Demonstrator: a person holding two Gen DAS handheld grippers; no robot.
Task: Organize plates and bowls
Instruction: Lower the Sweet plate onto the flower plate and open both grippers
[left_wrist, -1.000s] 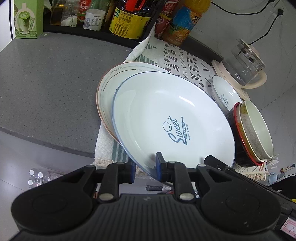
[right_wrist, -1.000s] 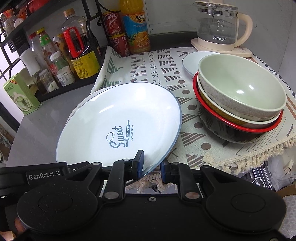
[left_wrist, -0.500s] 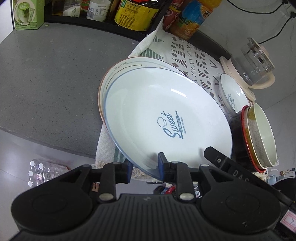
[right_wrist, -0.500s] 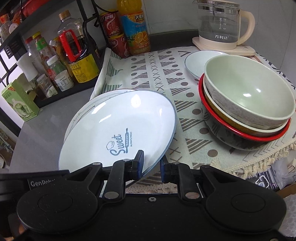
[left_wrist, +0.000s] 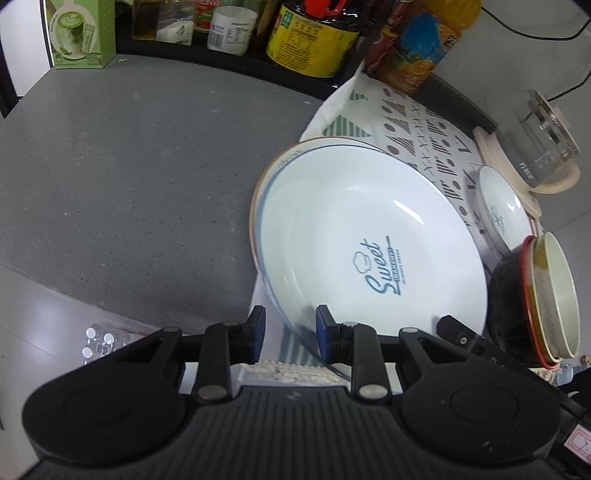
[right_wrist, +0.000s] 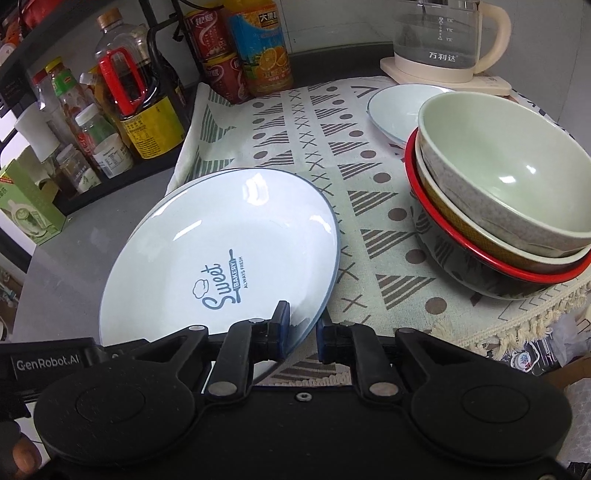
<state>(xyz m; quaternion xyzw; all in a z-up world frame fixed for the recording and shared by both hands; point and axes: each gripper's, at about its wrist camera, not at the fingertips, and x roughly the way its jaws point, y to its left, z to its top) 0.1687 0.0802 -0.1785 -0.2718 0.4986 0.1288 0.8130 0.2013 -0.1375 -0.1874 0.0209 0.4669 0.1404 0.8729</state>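
A white blue-rimmed "Sweet Bakery" plate (left_wrist: 365, 236) (right_wrist: 221, 254) lies on an orange-rimmed plate (left_wrist: 284, 157) at the patterned cloth's left edge. My left gripper (left_wrist: 290, 328) is open, its fingers straddling the top plate's near rim. My right gripper (right_wrist: 301, 330) is open, its jaws either side of that plate's right near rim. A stack of bowls (right_wrist: 506, 210) (left_wrist: 539, 295) with a pale green bowl on top stands to the right. A small white plate (right_wrist: 399, 110) (left_wrist: 498, 214) lies behind the stack.
A glass kettle (right_wrist: 443, 40) stands at the back right. Bottles and cans (right_wrist: 255, 51) line a rack along the back. A green box (left_wrist: 79, 33) stands on the grey counter (left_wrist: 129, 166) to the left. The cloth's fringe (right_wrist: 517, 325) hangs over the front edge.
The Sweet plate has come down and left onto the orange-rimmed plate. Both grippers, shut on its rim before, have opened.
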